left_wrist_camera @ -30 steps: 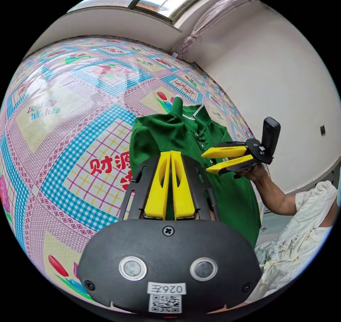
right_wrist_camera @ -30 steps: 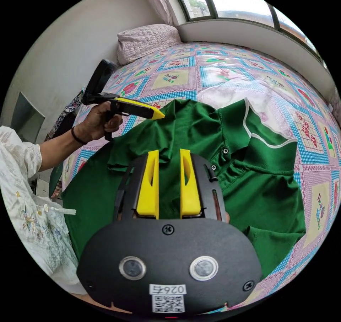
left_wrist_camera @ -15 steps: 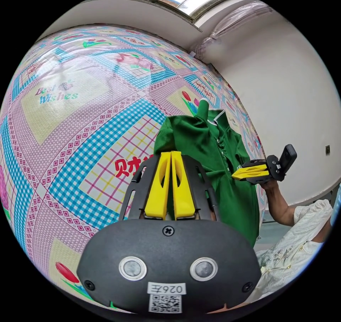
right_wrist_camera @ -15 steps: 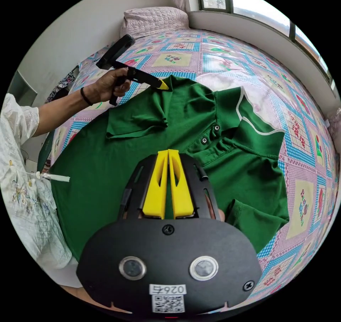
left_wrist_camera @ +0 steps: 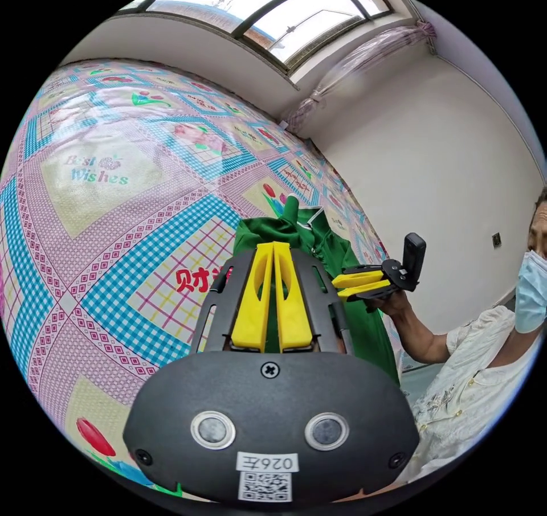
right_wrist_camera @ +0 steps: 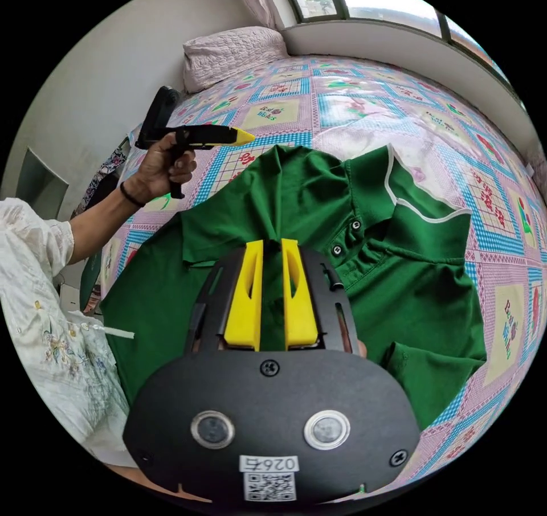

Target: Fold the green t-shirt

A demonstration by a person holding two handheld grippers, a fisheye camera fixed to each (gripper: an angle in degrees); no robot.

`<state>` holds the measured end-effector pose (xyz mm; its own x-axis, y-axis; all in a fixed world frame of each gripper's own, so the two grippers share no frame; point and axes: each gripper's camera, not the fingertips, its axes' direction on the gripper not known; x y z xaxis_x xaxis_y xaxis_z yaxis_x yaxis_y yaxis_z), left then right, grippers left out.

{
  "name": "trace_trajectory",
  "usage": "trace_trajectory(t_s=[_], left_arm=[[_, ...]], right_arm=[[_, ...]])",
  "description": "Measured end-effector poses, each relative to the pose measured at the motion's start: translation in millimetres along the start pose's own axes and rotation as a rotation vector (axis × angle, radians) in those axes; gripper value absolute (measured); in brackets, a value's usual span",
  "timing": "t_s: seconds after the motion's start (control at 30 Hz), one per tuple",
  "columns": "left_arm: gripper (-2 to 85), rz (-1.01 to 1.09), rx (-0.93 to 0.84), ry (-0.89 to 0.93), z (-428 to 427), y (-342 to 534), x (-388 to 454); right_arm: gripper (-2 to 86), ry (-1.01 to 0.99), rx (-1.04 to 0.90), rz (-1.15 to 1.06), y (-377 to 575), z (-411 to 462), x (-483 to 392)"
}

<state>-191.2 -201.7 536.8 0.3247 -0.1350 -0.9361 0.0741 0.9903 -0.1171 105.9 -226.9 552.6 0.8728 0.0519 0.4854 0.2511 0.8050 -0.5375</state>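
The right tool (right_wrist_camera: 272,245) has reopened above the green t-shirt (right_wrist_camera: 399,277).

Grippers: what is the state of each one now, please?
Left gripper: shut, holding nothing; its tip is apart from the shirt.
Right gripper: slightly open, seems to hold nothing.

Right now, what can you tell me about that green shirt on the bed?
The green t-shirt is a dark green knit polo shirt with a white-trimmed collar and a buttoned placket. It lies front up and rumpled on the patterned bedspread, the collar spread open and one short sleeve creased near the edge. The right gripper hovers over its chest with jaws slightly apart; the left gripper sits beyond the shoulder, jaws together, apparently off the cloth.
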Motion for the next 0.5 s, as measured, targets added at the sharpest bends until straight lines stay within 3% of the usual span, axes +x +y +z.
trace_trajectory(t_s=[0.2, 0.33, 0.5], left_arm=[[-1.0, -0.003, -0.226, -0.130, 35, -6, -3], [-1.0, -0.054, -0.143, -0.068, 9, 4, -7], [-1.0, 0.008, -0.118, -0.072, 2, 18, 17]], right_arm=[[2.6, 0.005, -0.025, -0.006, 1, 20, -10], [-0.5, 0.138, -0.079, 0.019, 24, 20, -13], [-1.2, 0.020, 0.075, 0.033, 34, 6, -21]])
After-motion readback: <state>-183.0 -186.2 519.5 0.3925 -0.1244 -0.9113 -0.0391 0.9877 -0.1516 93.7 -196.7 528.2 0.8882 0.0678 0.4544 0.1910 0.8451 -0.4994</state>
